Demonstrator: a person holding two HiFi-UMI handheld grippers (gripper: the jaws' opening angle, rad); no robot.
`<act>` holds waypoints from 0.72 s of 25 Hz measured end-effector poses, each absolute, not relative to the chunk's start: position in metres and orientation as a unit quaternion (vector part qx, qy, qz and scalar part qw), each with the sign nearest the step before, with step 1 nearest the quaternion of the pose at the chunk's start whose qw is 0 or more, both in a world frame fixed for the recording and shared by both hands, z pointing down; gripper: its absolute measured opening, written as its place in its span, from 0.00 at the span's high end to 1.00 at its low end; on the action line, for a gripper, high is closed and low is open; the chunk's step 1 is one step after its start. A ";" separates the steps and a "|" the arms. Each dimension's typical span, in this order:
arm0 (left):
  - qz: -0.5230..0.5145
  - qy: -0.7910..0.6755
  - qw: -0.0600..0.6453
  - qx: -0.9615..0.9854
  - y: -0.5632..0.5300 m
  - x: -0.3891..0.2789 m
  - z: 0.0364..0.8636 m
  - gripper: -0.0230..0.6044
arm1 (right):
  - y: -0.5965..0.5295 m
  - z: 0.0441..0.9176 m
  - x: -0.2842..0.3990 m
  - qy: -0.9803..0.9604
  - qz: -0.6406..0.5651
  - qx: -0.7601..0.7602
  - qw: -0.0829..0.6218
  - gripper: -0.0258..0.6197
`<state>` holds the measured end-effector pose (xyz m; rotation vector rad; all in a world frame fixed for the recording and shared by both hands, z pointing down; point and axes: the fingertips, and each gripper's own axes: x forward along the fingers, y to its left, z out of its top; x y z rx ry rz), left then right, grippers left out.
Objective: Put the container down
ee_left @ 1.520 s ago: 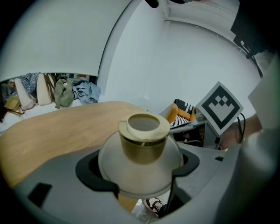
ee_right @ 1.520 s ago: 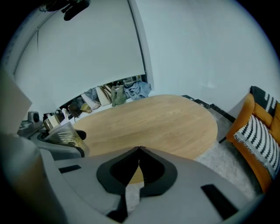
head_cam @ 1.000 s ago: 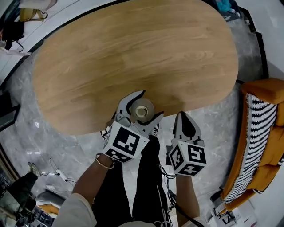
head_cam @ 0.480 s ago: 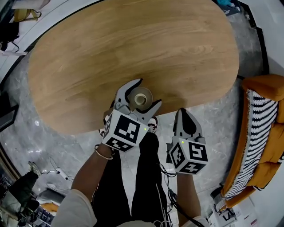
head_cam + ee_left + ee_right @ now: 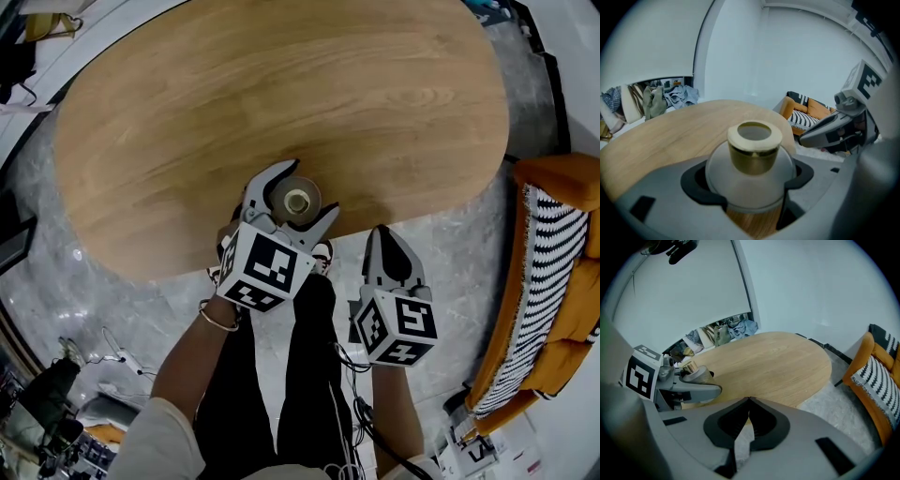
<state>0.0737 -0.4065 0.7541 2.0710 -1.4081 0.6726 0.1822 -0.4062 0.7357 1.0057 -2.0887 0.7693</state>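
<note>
The container is a small round frosted jar with a gold neck and a cream rim, upright in the left gripper view. My left gripper is shut on it, and its dark pads press the jar's sides. The jar sits just inside the near edge of the oval wooden table; I cannot tell whether its base touches the wood. My right gripper is shut and empty, off the table edge above the floor. In the right gripper view the closed jaws point at the table, with the jar at the left.
An orange chair with a black-and-white striped cushion stands to the right on the marble floor. The person's legs in black trousers are below the grippers. Bags and clothes lie beyond the table's far end.
My left gripper has carried the container a little forward, from the table's edge to just over the wood. The right gripper has hardly moved.
</note>
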 end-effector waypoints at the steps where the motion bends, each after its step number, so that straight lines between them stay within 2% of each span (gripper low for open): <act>1: 0.250 -0.522 0.273 0.768 -0.406 0.073 0.755 0.41 | -0.406 0.736 0.182 -0.803 0.296 0.386 0.343 0.92; 18: 0.258 -0.522 0.264 0.768 -0.408 0.073 0.763 0.41 | -0.406 0.740 0.183 -0.804 0.297 0.381 0.347 0.92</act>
